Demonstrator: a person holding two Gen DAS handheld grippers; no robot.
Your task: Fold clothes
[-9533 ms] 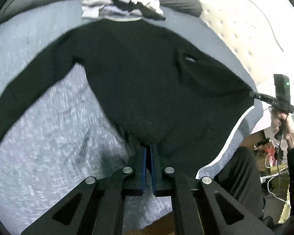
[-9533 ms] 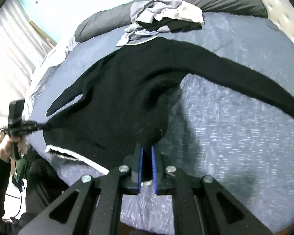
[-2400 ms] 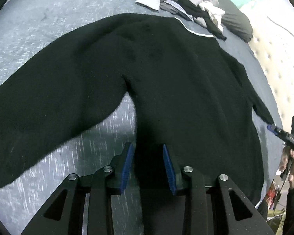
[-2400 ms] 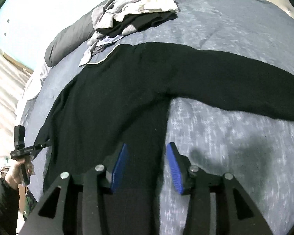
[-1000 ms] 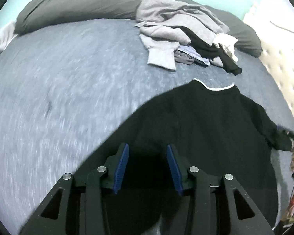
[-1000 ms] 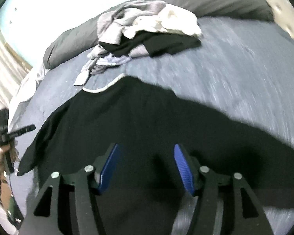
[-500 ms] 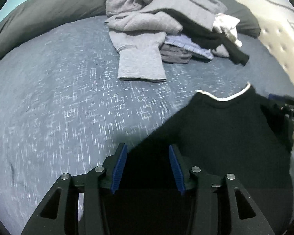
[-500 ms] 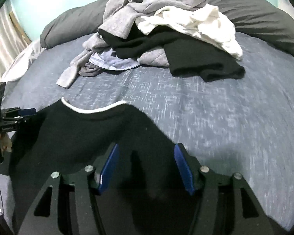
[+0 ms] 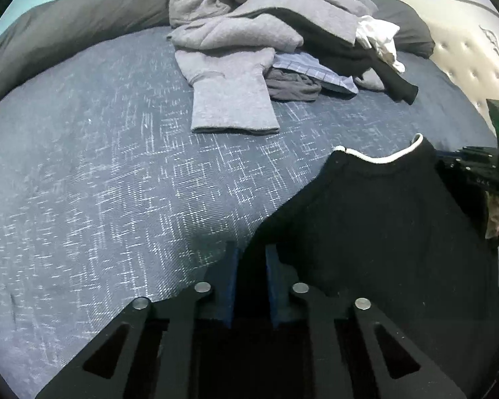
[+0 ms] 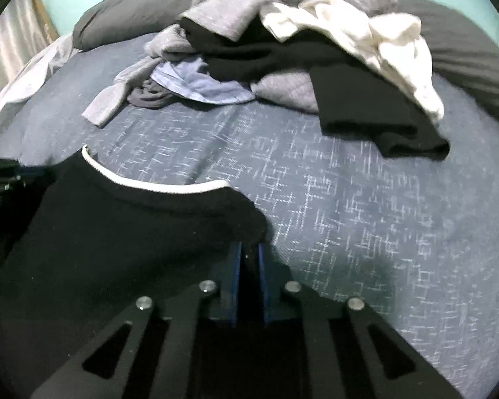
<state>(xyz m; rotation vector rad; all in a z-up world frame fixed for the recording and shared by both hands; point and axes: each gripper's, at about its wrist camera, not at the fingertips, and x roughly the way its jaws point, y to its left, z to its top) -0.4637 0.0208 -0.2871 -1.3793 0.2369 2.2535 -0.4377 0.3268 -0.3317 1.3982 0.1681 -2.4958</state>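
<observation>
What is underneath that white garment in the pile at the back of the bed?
The white garment lies on a black garment and grey clothes. Whatever lies deeper in the pile is covered.

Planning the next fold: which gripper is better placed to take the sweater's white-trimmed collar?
Probably the right gripper: its jaws have just closed on the black sweater near the collar.

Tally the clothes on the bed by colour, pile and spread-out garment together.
Black: 2, the sweater both grippers pinch, and a garment in the pile
Grey: 2, at least
Light blue: 1
White: 1
Total: 6, possibly more hidden
</observation>
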